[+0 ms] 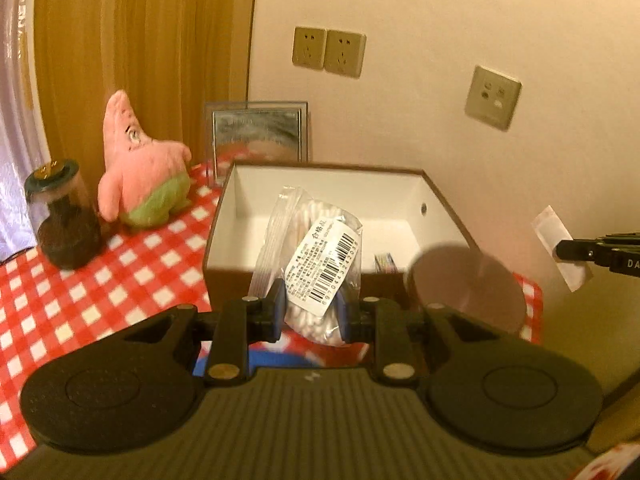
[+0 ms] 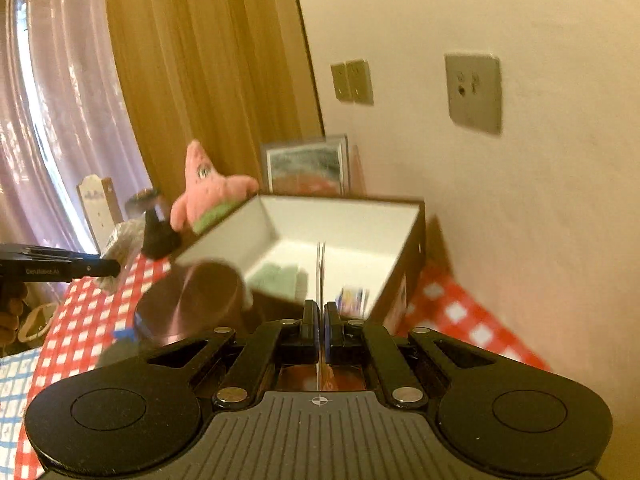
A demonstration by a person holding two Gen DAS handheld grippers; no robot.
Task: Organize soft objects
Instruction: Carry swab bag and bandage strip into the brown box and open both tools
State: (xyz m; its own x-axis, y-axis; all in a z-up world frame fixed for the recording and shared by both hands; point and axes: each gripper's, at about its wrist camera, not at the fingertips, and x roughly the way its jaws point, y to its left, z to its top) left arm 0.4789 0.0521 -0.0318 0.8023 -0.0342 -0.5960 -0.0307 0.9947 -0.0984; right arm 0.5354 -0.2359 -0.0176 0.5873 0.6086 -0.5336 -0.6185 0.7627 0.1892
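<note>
Red-and-white checked cloth [image 1: 120, 276] covers the table, which stands against a cream wall carrying three socket plates [image 1: 328, 51]. A tan curtain [image 1: 140, 40] hangs at the rear left.

An open box [image 1: 224, 208], brown outside and white inside, sits on the cloth close to the wall. Its floor holds a pale green item [image 2: 280, 276] and a small printed pack [image 2: 352, 298]; both are blurred. A framed mirror [image 1: 258, 130] leans upright behind the box. A pink star-shaped plush toy [image 1: 140, 168] in green shorts stands to the left of the box, apart from it. A dark-filled glass jar [image 1: 64, 220] stands just left of the toy. A round brown disc [image 1: 468, 284], blurred, lies by the near right corner of the box.

The left gripper [image 1: 312, 312] pinches a clear bag of cotton swabs [image 1: 320, 256] with a barcode label, its pads pressed on the bag's lower end. The bag is held upright in front of the box opening.

The right gripper [image 2: 320, 320] has its pads pressed together on a thin flat sachet [image 1: 560, 248], seen edge-on in its own view. The sachet sits to the right of the box, clear of the cloth.
</note>
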